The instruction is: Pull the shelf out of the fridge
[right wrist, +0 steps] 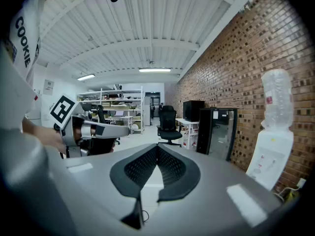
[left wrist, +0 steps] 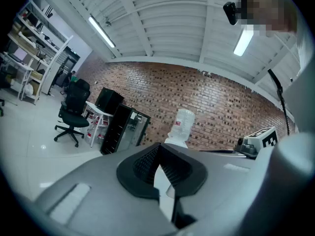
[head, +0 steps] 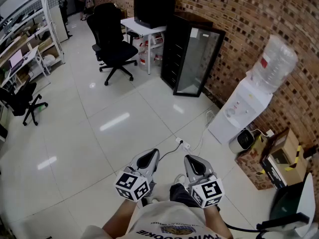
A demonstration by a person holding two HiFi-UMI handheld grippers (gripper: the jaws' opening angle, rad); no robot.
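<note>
Left gripper (head: 148,159), right gripper (head: 193,164): jaws pressed together, empty, side by side over floor (head: 99,133). Fridge (head: 192,61) well apart, against brick wall (head: 234,14), glass door shut; shelf not discernible.

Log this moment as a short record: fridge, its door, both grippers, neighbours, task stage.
fridge: black, glass-fronted, against the brick wall
door: looks shut
left gripper: jaws together, empty
right gripper: jaws together, empty
neighbours: water dispenser on its right, white table on its left, in the head view
task stage: not begun; both grippers far from the fridge
</note>
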